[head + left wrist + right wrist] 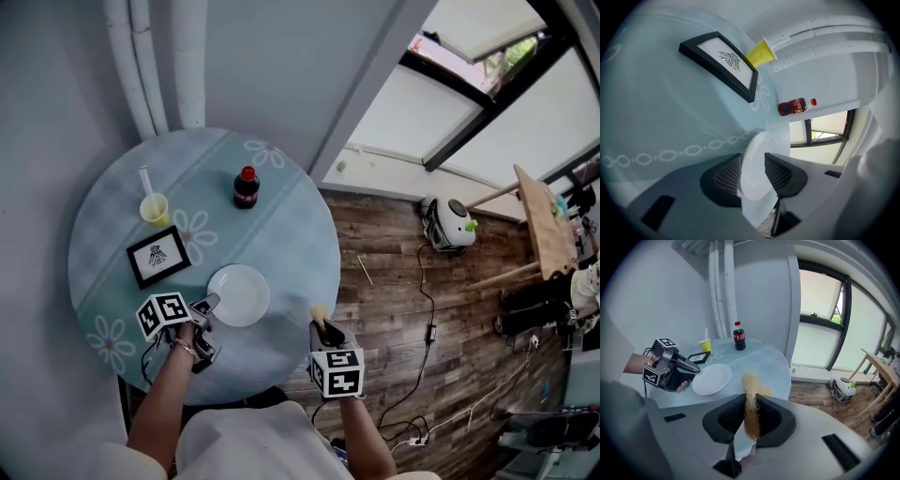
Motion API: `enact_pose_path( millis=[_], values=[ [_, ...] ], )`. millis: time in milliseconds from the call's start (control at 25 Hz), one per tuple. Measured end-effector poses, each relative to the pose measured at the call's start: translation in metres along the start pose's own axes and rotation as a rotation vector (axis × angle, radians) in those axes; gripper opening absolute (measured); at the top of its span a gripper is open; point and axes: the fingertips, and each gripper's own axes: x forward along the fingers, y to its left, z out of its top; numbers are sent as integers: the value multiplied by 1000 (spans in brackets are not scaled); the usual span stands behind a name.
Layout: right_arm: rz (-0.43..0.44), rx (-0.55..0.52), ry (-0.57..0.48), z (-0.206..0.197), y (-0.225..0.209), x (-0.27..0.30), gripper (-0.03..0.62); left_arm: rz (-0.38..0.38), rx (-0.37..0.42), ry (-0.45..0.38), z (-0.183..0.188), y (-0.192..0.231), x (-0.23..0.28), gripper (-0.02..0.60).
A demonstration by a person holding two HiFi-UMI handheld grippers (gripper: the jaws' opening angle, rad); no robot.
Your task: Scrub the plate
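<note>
Likely stiff, slick, breakable plate point(239, 294), best taken at left rim, between spread left gripper point(753, 173) jaws; right gripper point(751, 418) pinching loofah scrubber point(750, 385).

plate point(761, 140): near rim hidden behind left gripper point(752, 164) | scrubber point(750, 380): lower end hidden in right gripper point(751, 400) | framed drawing point(157, 255) beside plate: too small
</note>
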Motion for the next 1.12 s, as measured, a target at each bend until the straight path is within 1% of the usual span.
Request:
enact_pose_path(
  millis=[40, 120, 240, 400, 600, 840, 1000, 1120],
  values=[
    [2, -4, 3, 0, 0, 1, 61, 13, -8, -1, 0, 3, 0, 148],
    [7, -7, 8, -1, 1, 2, 61, 42, -33, -16, 0, 10, -1, 52],
    [18, -15, 19, -2, 6, 5, 61, 45, -45, -34, 1, 12, -1, 52],
    [36, -34, 27, -1, 15, 9, 61, 24, -3, -49, 0, 11, 0, 44],
    [55, -62, 16, 6, 24, 11, 61, -65, 15, -73, -6, -2, -3, 25],
    [62, -51, 0, 9, 26, 8, 62, -176, 82, -95, -6, -34, -17, 15],
    [65, -51, -8, 11, 26, 4, 61, -202, 187, -94, -13, -47, -26, 15],
    [71, -55, -28, 17, 28, 0, 63, -243, 263, -91, -20, -58, -37, 15]
  ],
)
